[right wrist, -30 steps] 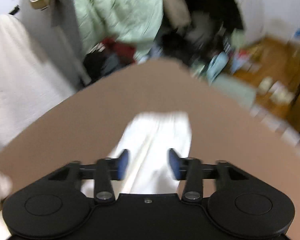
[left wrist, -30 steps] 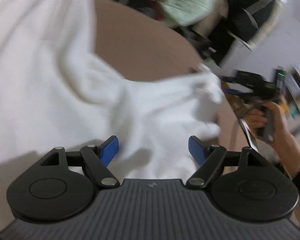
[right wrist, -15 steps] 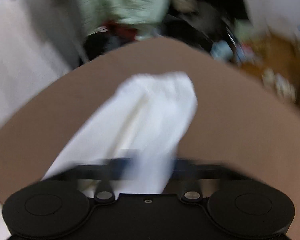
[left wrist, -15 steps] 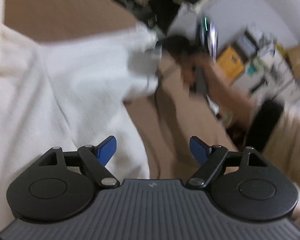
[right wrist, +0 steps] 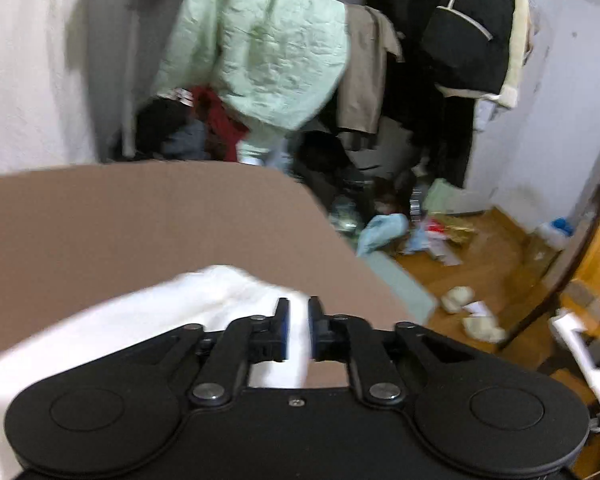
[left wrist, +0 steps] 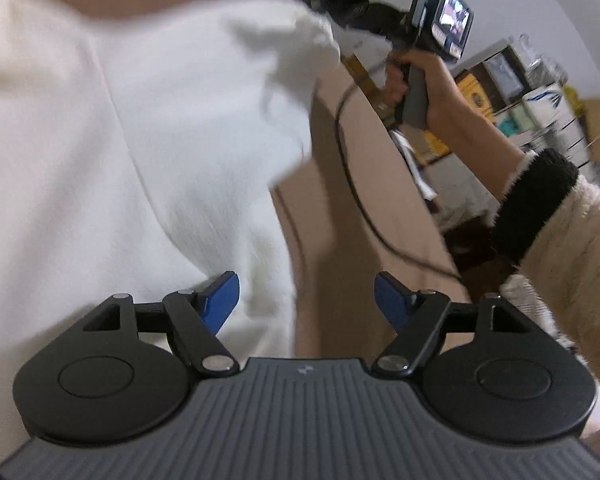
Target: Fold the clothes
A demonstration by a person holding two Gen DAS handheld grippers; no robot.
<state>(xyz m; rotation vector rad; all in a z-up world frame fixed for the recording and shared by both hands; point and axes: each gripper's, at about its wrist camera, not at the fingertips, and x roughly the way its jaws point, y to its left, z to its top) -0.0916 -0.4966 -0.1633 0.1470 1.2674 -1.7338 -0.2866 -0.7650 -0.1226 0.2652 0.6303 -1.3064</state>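
A white garment [left wrist: 140,140] lies spread on the brown table [left wrist: 364,184]. My left gripper [left wrist: 306,296] hangs open over its right edge; the left blue pad is above cloth, the right one above bare table, and nothing is gripped. In the right wrist view my right gripper [right wrist: 298,328] has its jaws close together with the white sleeve end [right wrist: 180,312] between them; the jaws are opening slightly. The left wrist view shows a person's hand [left wrist: 412,76] holding that right gripper, with the sleeve end [left wrist: 300,40] drawn up toward it.
A black cable [left wrist: 352,176] runs across the table's right side. A pale green jacket [right wrist: 260,60] and a black coat [right wrist: 460,40] hang beyond the table's far edge [right wrist: 140,216]. Litter covers the wooden floor [right wrist: 480,260]. Shelves with boxes [left wrist: 540,100] stand at the right.
The right jaws went from wide apart to close together around the sleeve end and carried it to the left of their view. The left view swung toward the table's right edge and the other hand.
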